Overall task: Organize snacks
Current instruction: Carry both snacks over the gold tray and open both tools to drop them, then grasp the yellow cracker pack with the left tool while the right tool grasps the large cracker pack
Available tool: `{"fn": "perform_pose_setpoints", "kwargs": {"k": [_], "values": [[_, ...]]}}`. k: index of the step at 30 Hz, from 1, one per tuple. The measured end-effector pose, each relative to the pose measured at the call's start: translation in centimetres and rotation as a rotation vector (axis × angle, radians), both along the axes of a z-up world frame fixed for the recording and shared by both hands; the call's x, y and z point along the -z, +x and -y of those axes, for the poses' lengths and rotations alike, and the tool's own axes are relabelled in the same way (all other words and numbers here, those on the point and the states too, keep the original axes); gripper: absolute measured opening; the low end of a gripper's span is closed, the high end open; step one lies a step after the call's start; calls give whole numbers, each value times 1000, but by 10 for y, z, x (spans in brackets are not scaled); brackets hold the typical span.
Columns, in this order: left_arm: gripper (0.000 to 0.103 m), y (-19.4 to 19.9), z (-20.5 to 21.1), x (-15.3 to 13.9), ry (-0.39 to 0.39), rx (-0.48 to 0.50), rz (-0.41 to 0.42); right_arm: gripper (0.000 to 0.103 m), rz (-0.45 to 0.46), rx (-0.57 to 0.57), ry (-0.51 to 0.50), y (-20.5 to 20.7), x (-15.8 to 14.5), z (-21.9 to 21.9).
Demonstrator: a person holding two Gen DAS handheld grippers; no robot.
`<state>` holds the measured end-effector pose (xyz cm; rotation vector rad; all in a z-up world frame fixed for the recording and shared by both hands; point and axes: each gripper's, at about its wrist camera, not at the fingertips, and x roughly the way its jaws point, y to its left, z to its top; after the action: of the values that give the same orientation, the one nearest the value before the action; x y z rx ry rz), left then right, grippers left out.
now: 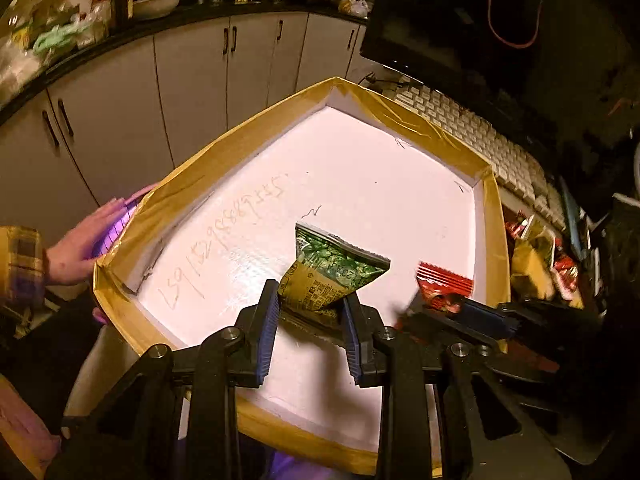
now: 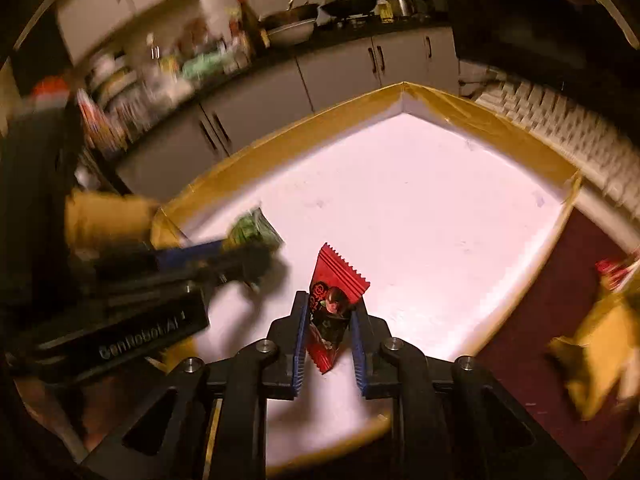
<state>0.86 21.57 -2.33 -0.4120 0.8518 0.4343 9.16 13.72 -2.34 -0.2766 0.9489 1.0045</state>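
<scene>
Left wrist view: the left gripper (image 1: 311, 300) clamps a crumpled green-and-yellow foil snack packet (image 1: 334, 276) above the white foam box with tan-taped rim (image 1: 492, 216); a hand (image 1: 94, 240) rests on the rim's left edge. Right wrist view: the right gripper (image 2: 331, 312) pinches a red sawtooth-edged snack wrapper (image 2: 334, 304) over the same box.

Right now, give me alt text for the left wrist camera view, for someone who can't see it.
The left tool grips a green and yellow snack packet above a shallow white tray edged in yellow tape. To its right, the right tool holds a red packet, and a hand rests on the tray's left edge, with kitchen cabinets behind.
</scene>
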Motion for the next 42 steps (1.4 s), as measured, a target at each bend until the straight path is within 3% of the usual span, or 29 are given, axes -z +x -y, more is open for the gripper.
{"fn": "perform_pose_setpoints", "kwargs": {"k": [3,7,14,17,19,21,23,25,28,31,36,39,42], "values": [[27,2,10,0,-9,33,-2,18,34,27,-45,-1,-5,15],[27,9,20,-2,15,66,-29,18,-9,38,-25,8,-7,37],[28,15,8,-2,87,12,-104,22,-20,-40,-22,-2,3,8],[36,14,5,1,89,5,-117,34,45,-16,-35,-8,3,7],[53,11,5,2,100,-11,-109,47,35,-20,10,-9,0,15],[56,8,5,0,104,-38,-80,59,43,3,60,-11,-9,30],[58,3,11,-5,99,-40,-28,63,54,27,104,-12,-17,44],[71,1,18,-9,122,-34,-14,65,38,58,157,-11,-24,65],[71,-5,39,-22,230,-46,3,71,20,113,224,-7,-30,96],[75,-11,65,-41,272,2,55,75,1,185,264,-2,-31,130],[80,-3,108,-56,175,185,131,76,-10,341,257,12,-21,184],[80,15,131,-49,104,296,116,77,-24,417,252,18,-14,219],[80,33,147,-46,85,346,100,76,-39,484,240,26,-10,248]]}}
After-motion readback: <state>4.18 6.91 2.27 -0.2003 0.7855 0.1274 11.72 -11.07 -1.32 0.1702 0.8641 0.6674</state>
